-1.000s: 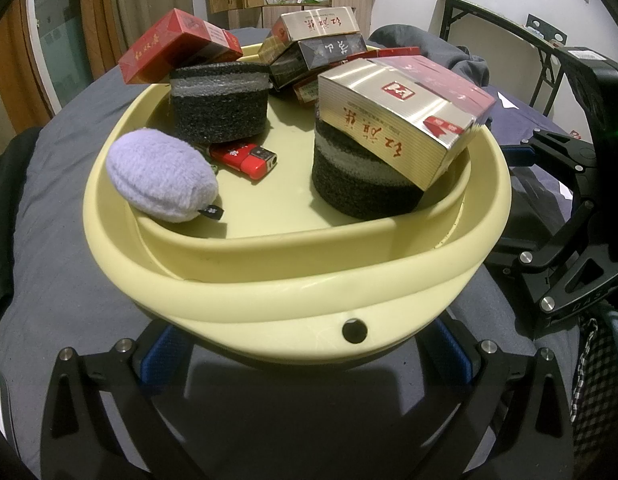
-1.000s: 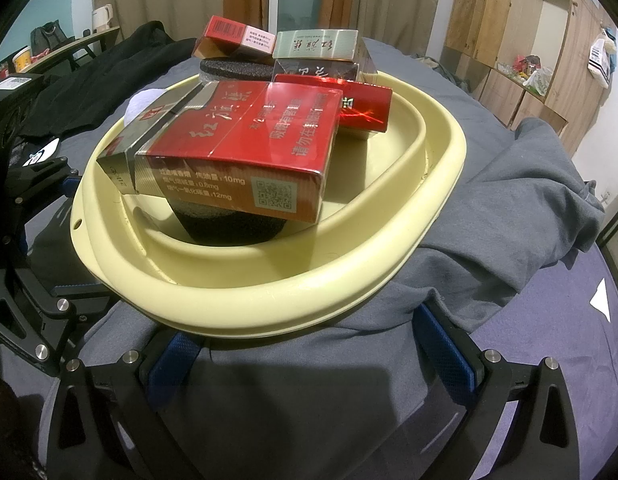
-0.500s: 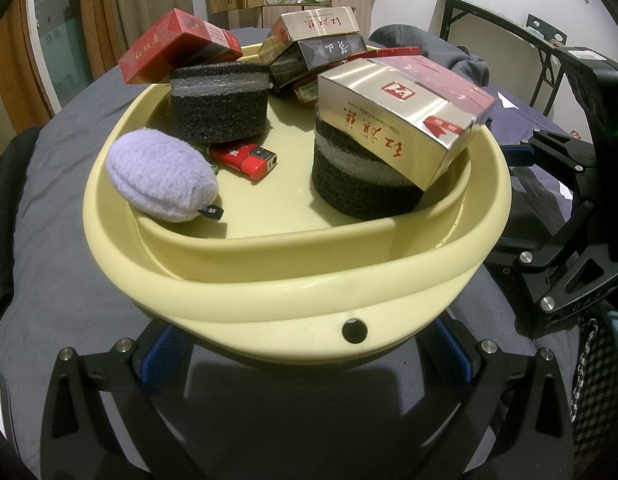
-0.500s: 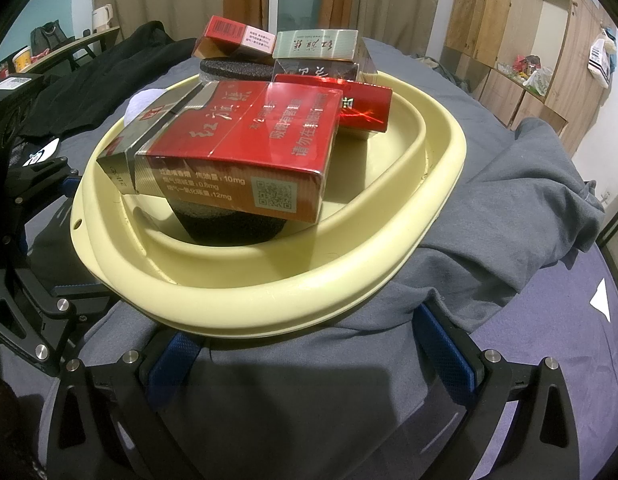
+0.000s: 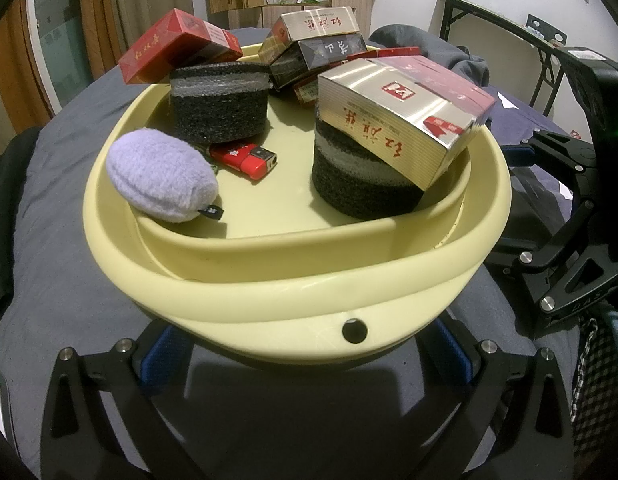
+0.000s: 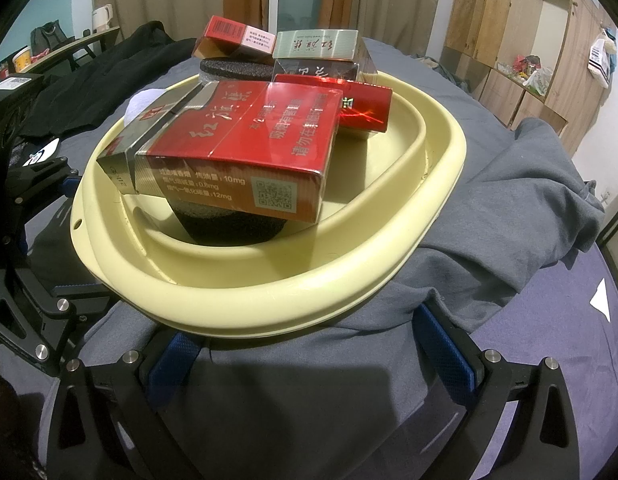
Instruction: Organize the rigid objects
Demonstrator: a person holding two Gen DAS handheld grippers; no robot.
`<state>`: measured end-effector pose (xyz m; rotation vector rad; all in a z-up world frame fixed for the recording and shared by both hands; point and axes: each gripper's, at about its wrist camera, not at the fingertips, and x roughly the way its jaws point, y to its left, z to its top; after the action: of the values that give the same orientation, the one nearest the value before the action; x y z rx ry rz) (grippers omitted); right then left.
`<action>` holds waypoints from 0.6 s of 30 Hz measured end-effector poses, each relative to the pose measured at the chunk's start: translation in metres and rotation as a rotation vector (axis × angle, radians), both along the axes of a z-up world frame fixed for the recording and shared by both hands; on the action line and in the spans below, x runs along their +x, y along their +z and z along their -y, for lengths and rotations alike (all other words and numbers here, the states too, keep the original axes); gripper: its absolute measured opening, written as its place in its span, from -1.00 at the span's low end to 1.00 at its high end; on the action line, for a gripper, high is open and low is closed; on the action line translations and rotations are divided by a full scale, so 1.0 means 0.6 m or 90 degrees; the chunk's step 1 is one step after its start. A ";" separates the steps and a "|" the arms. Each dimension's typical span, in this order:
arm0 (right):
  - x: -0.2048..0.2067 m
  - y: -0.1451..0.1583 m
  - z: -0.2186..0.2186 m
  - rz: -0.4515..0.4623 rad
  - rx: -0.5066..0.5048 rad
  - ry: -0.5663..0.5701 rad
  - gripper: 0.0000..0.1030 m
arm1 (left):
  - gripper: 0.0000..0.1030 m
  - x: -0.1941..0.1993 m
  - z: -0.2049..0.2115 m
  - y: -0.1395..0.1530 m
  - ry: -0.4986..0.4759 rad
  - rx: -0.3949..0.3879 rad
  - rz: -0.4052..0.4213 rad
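Grey bedding [image 5: 49, 240] carries a yellow basin [image 5: 293, 280] holding every visible cigarette box [image 5: 405, 116], foam block [image 5: 219, 106] and lighter [image 5: 245, 159]. Left gripper [image 5: 309, 360] and right gripper [image 6: 309, 344] stand beside its rim, fingers apart, empty; gathered or awaiting removal, undeterminable.

Cigarette boxes [image 5: 401, 116] — tilted on foam blocks [image 5: 359, 186] — inside yellow basin [image 5: 309, 296]

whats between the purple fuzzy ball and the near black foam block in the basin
Mostly bare basin floor, with the red lighter lying just behind that line. The left wrist view shows it.
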<state>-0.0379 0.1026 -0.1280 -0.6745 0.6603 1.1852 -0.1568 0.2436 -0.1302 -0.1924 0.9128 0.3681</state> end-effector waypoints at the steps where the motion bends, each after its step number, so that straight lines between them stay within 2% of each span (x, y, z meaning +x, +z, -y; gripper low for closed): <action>1: 0.000 0.000 0.000 0.000 0.000 0.000 0.99 | 1.00 0.000 0.000 0.000 0.000 0.000 0.000; 18: 0.000 0.000 0.000 0.000 0.000 0.000 0.99 | 1.00 0.000 0.000 0.000 0.000 -0.001 0.000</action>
<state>-0.0381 0.1025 -0.1279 -0.6747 0.6602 1.1854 -0.1571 0.2438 -0.1304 -0.1933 0.9124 0.3671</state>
